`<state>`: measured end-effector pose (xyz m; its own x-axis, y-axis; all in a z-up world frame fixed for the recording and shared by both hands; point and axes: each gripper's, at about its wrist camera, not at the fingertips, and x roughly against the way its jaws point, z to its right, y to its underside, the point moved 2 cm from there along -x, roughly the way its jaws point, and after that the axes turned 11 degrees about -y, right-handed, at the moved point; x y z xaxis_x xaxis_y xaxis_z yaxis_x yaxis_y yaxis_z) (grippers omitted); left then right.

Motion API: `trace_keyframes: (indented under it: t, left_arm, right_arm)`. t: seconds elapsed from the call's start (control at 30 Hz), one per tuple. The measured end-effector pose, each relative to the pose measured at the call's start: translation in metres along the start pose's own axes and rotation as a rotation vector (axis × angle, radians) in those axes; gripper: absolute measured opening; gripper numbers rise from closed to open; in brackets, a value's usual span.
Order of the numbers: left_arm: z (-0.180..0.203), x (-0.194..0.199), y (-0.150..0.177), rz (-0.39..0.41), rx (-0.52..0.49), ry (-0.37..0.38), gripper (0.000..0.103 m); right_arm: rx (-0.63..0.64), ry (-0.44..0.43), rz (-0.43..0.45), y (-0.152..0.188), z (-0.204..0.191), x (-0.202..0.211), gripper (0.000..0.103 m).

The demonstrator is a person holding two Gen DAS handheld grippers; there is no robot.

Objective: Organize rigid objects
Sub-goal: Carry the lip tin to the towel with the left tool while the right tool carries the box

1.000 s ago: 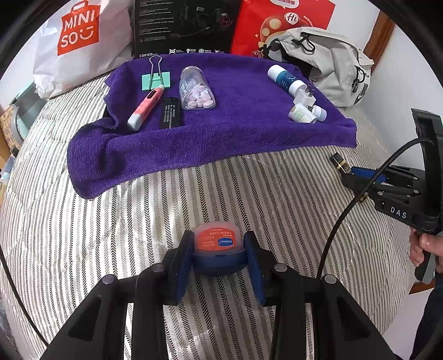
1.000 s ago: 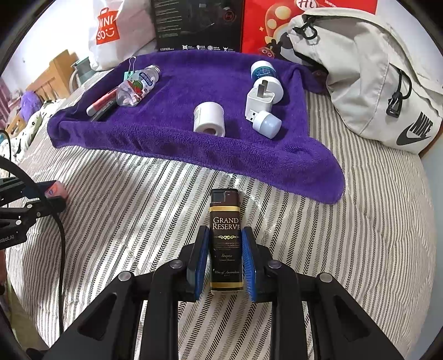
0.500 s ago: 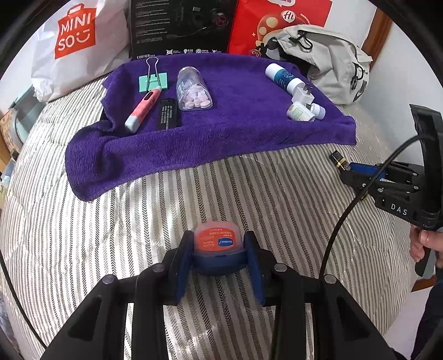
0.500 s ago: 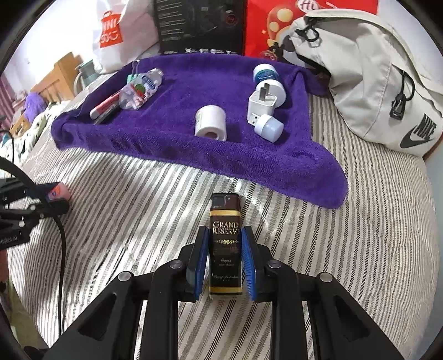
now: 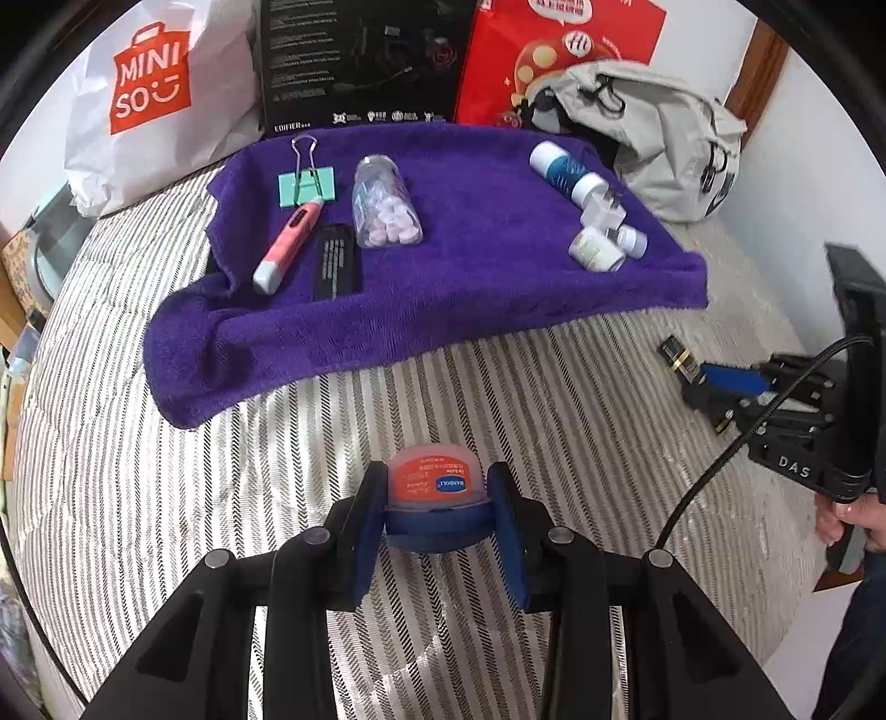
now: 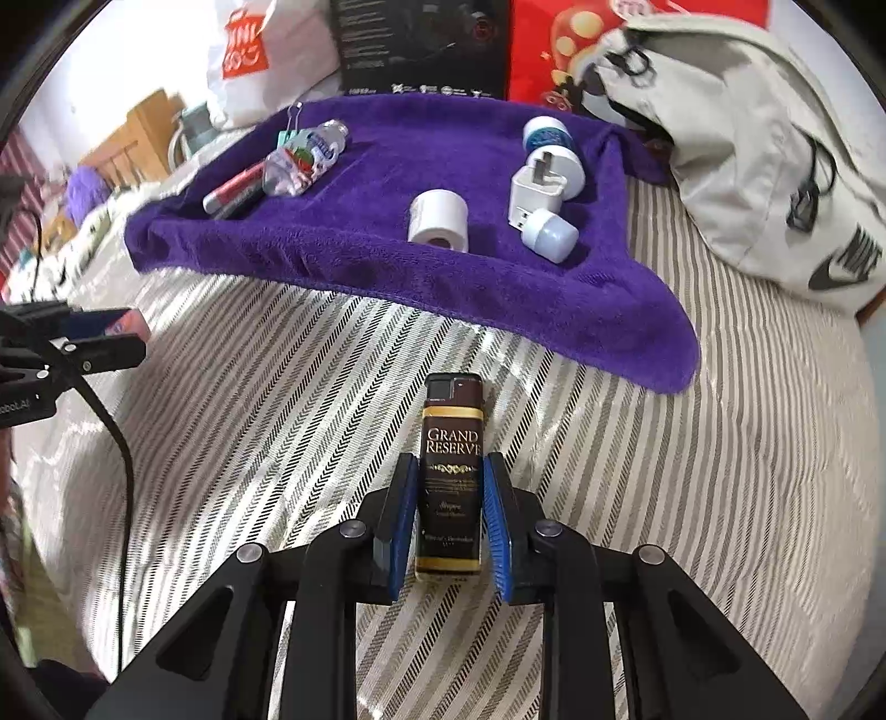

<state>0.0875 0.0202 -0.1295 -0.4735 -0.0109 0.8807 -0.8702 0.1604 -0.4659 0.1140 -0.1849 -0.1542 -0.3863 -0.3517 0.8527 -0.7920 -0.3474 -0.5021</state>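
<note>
Blue-padded fingers [image 5: 370, 526] of the left gripper [image 5: 437, 520] pinch a small orange-lidded jar [image 5: 436, 487] with a blue base, held above the striped bedspread [image 5: 277, 498] in front of the purple towel [image 5: 470, 299]. On the towel, going left to right in the left wrist view, lie a teal binder clip [image 5: 306, 185], a pink pen-shaped device [image 5: 288, 246], a flat black strip [image 5: 336, 262], a clear bottle of pale tablets [image 5: 384, 206] on its side, and then, well apart at the towel's right end, a cluster: a white and blue bottle [image 5: 562, 169], a white plug adapter [image 5: 603, 207], a small white jar [image 5: 595, 250] and a small USB light [image 5: 631, 239], close together. Behind the towel stand a white shopping bag [image 5: 155, 94], a black box [image 5: 360, 61] and a red bag [image 5: 559, 50], with a grey backpack [image 5: 664, 133] at the right. Further right, the right gripper [image 6: 449, 518] has its fingers [image 6: 403, 515] clamped on the sides of a dark brown lighter [image 6: 451, 476] printed "Grand Reserve", its top pointing toward the towel's near edge, above the bedspread just short of the towel. A hand [image 5: 853, 518] grips that tool's handle at the right edge of the left view.
</note>
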Motion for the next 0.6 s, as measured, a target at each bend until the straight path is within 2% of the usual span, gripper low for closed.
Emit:
trace_keyframes:
  t: [0.33,0.6]
  left_arm:
    - [0.000,-0.005,0.004,-0.010,0.006,-0.003,0.035]
    - [-0.010,0.008,-0.022,0.036,0.002,-0.020,0.035]
  right_arm:
    - [-0.099,-0.109,0.027,0.001,0.017,0.008,0.024]
    - [-0.092,-0.120,0.078,-0.010,0.020,0.035,0.024]
